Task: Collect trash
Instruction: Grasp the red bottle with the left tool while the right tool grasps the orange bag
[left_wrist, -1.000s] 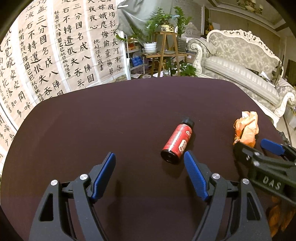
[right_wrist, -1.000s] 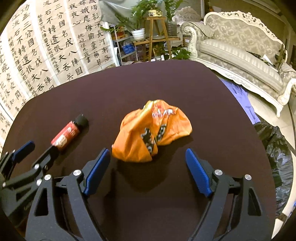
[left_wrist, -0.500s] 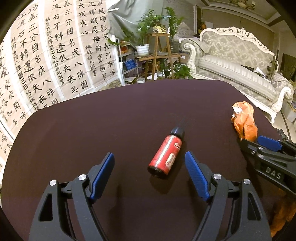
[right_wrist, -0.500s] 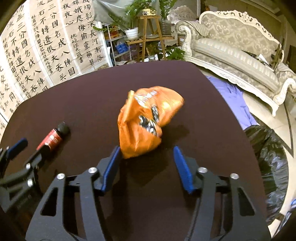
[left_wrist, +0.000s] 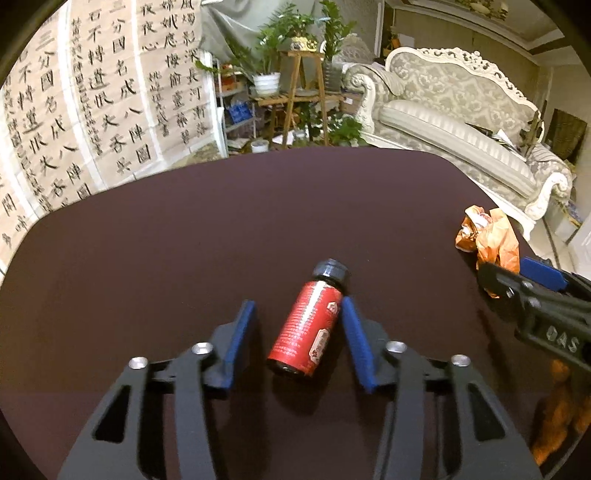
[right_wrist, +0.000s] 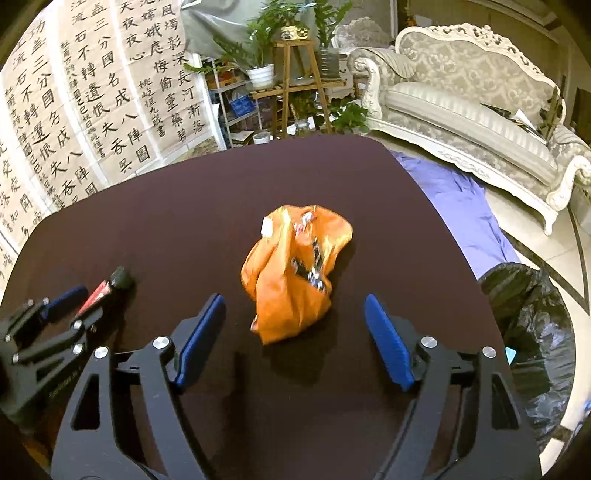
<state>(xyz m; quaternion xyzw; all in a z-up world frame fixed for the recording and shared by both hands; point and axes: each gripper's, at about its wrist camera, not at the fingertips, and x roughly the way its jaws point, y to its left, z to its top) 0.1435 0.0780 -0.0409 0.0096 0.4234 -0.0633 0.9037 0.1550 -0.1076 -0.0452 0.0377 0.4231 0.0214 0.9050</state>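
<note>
A small red bottle (left_wrist: 308, 326) with a black cap lies on the dark table (left_wrist: 184, 258). My left gripper (left_wrist: 298, 314) straddles it, jaws narrowed; the right pad touches the bottle, and a gap remains at the left pad. A crumpled orange wrapper (right_wrist: 295, 280) lies between the wide-open jaws of my right gripper (right_wrist: 295, 319), touching neither pad. The wrapper also shows in the left wrist view (left_wrist: 487, 240), beside the right gripper (left_wrist: 517, 277). The bottle (right_wrist: 107, 288) and left gripper (right_wrist: 70, 306) show at the left of the right wrist view.
A black trash bag (right_wrist: 532, 325) stands open on the floor past the table's right edge. A purple cloth (right_wrist: 454, 192) lies on the floor beyond it. A white sofa (right_wrist: 472, 103), a plant stand (right_wrist: 295, 74) and calligraphy sheets (right_wrist: 92, 103) lie behind the table.
My left gripper has moved forward over the bottle and narrowed its jaws around it. My right gripper narrowed around the wrapper, then opened wide again; the wrapper changed shape.
</note>
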